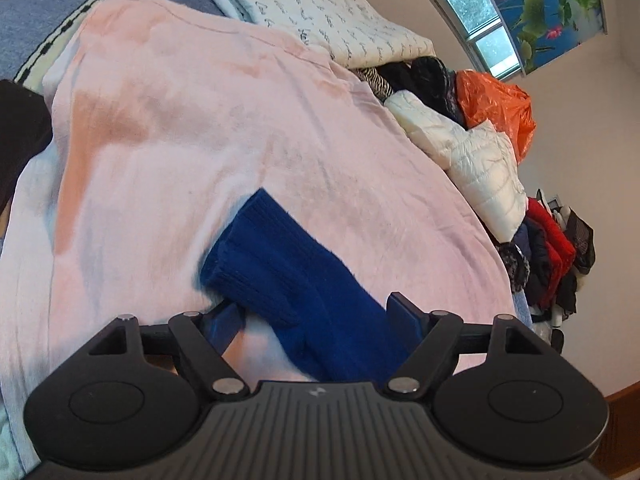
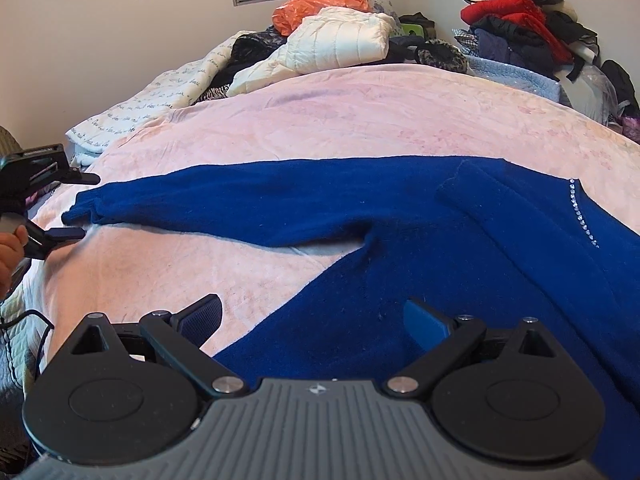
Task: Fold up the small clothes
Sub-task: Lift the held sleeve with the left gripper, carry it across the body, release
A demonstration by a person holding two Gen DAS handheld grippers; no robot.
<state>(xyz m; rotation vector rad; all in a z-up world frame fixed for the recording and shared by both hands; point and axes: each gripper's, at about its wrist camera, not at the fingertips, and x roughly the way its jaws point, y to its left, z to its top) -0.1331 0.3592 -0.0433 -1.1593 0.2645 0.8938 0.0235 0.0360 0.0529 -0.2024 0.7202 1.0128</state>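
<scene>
A dark blue knit sweater point(image 2: 400, 280) lies flat on the pink blanket point(image 2: 360, 112), with one sleeve point(image 2: 240, 208) stretched out to the left and a row of small stones near its right side. My left gripper point(image 1: 316, 312) is open, and the sleeve's ribbed cuff point(image 1: 256, 248) lies loose between its blue pads. The right wrist view shows the same left gripper point(image 2: 86, 206) at the left edge, its fingers apart on either side of the cuff. My right gripper point(image 2: 312, 312) is open low over the sweater's body, with nothing pinched.
The pink blanket covers a bed. Along its far side lie a white quilted jacket point(image 2: 332, 44), an orange plastic bag point(image 2: 320, 0), a script-printed quilt point(image 2: 160, 96) and dark clothes. A heap of red and black clothes point(image 2: 528, 28) stands at the back right. A hand point(image 2: 8, 256) holds the left gripper.
</scene>
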